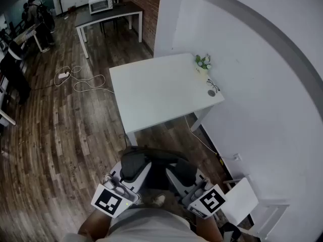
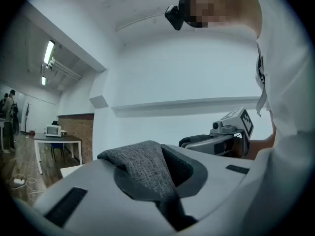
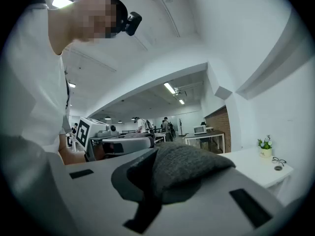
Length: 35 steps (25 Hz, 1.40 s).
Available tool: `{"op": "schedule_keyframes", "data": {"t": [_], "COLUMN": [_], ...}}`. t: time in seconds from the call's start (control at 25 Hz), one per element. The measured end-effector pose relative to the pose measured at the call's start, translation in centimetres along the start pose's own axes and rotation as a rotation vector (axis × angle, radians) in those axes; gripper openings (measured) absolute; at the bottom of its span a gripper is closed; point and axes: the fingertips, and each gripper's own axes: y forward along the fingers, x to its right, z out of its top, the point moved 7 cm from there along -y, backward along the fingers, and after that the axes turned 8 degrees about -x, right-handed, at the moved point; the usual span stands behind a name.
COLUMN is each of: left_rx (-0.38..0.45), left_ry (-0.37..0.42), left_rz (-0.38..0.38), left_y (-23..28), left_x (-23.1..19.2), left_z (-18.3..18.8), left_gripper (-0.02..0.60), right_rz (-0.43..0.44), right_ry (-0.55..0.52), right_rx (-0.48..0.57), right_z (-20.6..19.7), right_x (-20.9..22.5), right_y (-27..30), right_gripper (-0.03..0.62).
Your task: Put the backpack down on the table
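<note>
Both grippers are held level, close in front of the person's body, short of the white table [image 1: 161, 89]. My left gripper [image 1: 132, 165] is shut on a grey woven strap [image 2: 142, 166] of the backpack, which bulges up between its jaws. In the same way, my right gripper [image 1: 179, 173] is shut on the other grey strap [image 3: 189, 166]. Dark backpack fabric [image 1: 154, 155] spans the gap between the two grippers. The bag's main body is hidden. Each gripper view shows the other gripper opposite: the right one [image 2: 224, 136] and the left one [image 3: 118, 144].
A small potted plant [image 1: 203, 62], a pair of glasses [image 1: 213, 86] and a small round object [image 1: 211, 93] sit along the table's right edge by the white wall. Cables [image 1: 83, 79] lie on the wood floor to the left. A white chair [image 1: 252, 205] stands at the lower right.
</note>
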Motion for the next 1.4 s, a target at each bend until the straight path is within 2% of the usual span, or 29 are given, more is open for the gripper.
{"op": "schedule_keyframes", "data": {"t": [0.16, 0.36, 0.56, 0.68, 0.96, 1.28, 1.4], "left_rx": [-0.016, -0.001, 0.003, 0.015, 0.026, 0.023, 0.01], "left_ry": [-0.025, -0.003, 0.004, 0.0, 0.008, 0.036, 0.032], "left_rz": [0.018, 0.051, 0.098, 0.104, 0.063, -0.056, -0.091], "left_y": [0.4, 0.2, 0.0, 0.5, 3.5, 6.7, 8.9], "left_x": [0.9, 3.6, 5.5, 6.0, 3.6, -1.4, -3.8], "left_z": [-0.2, 0.4, 0.8, 0.7, 0.7, 1.9, 1.9], "left_gripper": [0.041, 0.041, 0.041, 0.04, 0.041, 0.041, 0.041], "right_rz": [0.021, 0.07, 0.098, 0.112, 0.096, 0.054, 0.054], "right_ry": [-0.005, -0.015, -0.065, -0.062, -0.058, -0.035, -0.03], "right_rx": [0.009, 0.008, 0.085, 0.093, 0.051, 0.093, 0.074], "right_z": [-0.1, -0.4, 0.5, 0.2, 0.0, 2.4, 2.9], "right_x": [0.0, -0.6, -0.8, -0.3, 2.9, 6.7, 8.9], "right_y": [-1.0, -3.7, -5.3, -5.7, -4.3, -1.1, 0.2], "right_gripper": [0.041, 0.041, 0.041, 0.041, 0.041, 0.041, 0.041]}}
